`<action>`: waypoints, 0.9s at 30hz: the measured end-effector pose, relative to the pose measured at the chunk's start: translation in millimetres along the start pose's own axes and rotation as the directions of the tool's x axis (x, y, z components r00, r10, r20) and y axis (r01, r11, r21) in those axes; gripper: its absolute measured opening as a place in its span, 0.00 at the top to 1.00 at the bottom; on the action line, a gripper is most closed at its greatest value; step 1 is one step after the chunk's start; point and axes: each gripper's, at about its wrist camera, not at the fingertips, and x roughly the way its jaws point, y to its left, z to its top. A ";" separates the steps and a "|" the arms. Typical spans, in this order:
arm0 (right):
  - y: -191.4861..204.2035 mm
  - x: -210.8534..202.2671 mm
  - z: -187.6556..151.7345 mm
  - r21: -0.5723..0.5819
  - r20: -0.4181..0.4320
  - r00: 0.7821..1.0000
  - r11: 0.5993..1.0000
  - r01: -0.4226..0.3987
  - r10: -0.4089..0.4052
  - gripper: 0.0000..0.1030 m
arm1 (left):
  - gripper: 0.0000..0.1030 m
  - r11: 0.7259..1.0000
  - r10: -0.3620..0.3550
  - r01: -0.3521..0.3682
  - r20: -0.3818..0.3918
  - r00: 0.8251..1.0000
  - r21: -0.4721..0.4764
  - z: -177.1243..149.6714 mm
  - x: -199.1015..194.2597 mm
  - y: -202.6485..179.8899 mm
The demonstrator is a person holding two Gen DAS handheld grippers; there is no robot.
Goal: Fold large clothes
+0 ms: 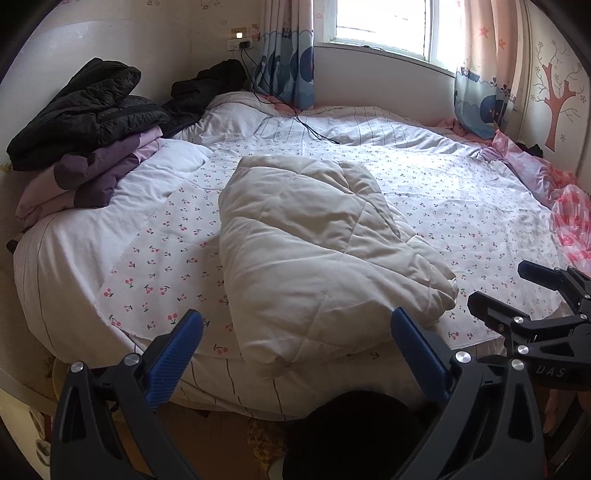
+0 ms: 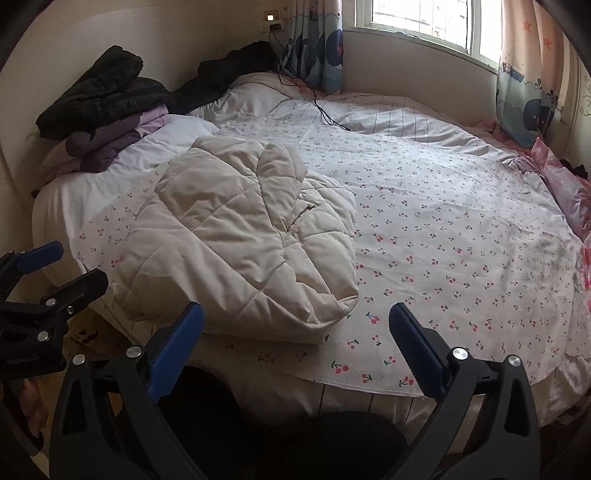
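Quilted cream jacket, puffy, folded, on cherry-print sheet

Bedroom. Wide bed under a cherry-print sheet, pushed against cream walls. Bright window behind, flanked by cartoon-printed curtains. Wall socket with black cable trailing onto the bed. Tree decal on the right-hand wall.

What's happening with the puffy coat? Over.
Left gripper open, right gripper open, both empty. Beige coat folded on bed. Nothing blocking.
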 end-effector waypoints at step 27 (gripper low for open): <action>17.1 -1.2 5.2 -0.021 -0.007 1.000 1.000 -0.005 0.005 0.06 | 0.05 0.999 -0.010 0.009 -0.025 1.000 -0.051 -5.1 -1.0 14.4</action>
